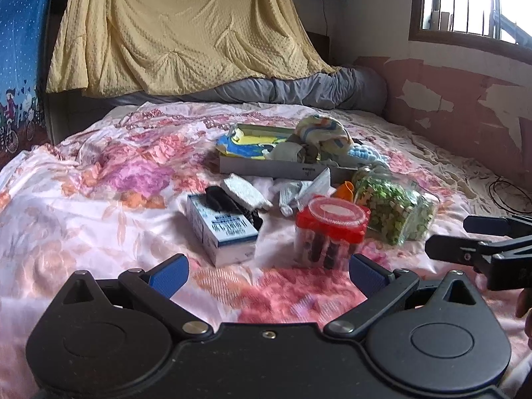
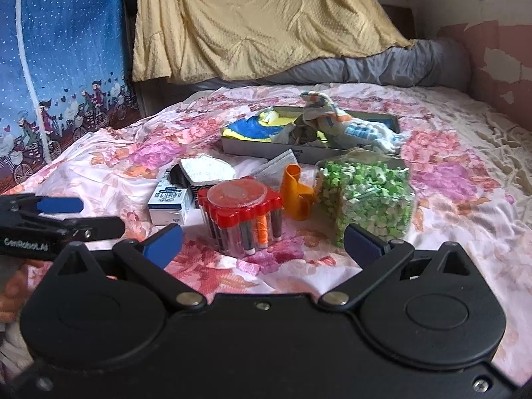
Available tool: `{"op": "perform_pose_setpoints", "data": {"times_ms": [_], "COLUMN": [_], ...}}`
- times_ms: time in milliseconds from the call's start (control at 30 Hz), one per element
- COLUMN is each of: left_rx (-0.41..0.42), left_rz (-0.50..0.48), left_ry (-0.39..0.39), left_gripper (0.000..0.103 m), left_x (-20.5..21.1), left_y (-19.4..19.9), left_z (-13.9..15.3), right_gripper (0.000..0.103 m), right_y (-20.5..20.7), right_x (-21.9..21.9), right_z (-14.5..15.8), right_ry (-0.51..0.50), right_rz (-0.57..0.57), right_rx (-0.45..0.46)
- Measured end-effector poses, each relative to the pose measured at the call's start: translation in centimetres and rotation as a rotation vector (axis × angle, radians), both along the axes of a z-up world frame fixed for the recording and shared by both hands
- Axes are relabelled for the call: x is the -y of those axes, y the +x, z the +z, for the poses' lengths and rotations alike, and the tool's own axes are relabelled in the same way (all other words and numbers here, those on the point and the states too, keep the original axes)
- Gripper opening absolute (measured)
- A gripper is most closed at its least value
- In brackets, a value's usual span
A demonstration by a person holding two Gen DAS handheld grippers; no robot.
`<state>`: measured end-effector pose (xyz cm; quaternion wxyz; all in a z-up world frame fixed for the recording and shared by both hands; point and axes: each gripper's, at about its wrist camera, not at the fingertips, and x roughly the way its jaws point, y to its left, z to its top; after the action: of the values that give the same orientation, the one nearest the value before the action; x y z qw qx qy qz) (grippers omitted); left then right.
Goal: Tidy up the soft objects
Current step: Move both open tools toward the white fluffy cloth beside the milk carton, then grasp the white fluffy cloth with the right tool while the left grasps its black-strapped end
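Fingers (image 2: 163,242) spread wide over bare bedspread (image 2: 449,219) before red-lidded jar (image 2: 244,212).

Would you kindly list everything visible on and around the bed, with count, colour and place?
shallow box: one, grey, mid-bed, holding cloths
blue-yellow cloth: one, in the box's left end
striped cloth: one, pale multicolour, heaped in the box
knitted piece: one, light blue-white, box's right end
thread case: one, clear with red lid, nearest the tools
clear jar: one, green-white bits, right of the case
orange strip: one, curled, between case and jar
face mask: one, pale grey, before the box
white pad: one, on the carton
carton: one, white-blue, left
yellow blanket: one, hanging behind
grey bolster: one, at the bed's head
left tool: open, empty
right tool: open, empty
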<state>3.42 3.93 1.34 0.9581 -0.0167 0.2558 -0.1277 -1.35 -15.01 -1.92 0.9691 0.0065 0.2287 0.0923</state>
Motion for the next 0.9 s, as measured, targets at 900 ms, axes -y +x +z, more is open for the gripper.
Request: {"op": "perform_pose_setpoints", "data": {"times_ms": [900], "left_rx": [-0.074], "left_rz": [-0.007], "left_ry": [-0.136], "left_gripper": [0.102], "left_x": [-5.6], "left_y": [12.6], "left_z": [-1.3], "right_gripper": [0.103], "right_y": [10.6], "right_x": [-1.8], "right_z": [1.2], "right_ry": [-0.073], "right_rz": [0.127], "right_rx": [-0.057]}}
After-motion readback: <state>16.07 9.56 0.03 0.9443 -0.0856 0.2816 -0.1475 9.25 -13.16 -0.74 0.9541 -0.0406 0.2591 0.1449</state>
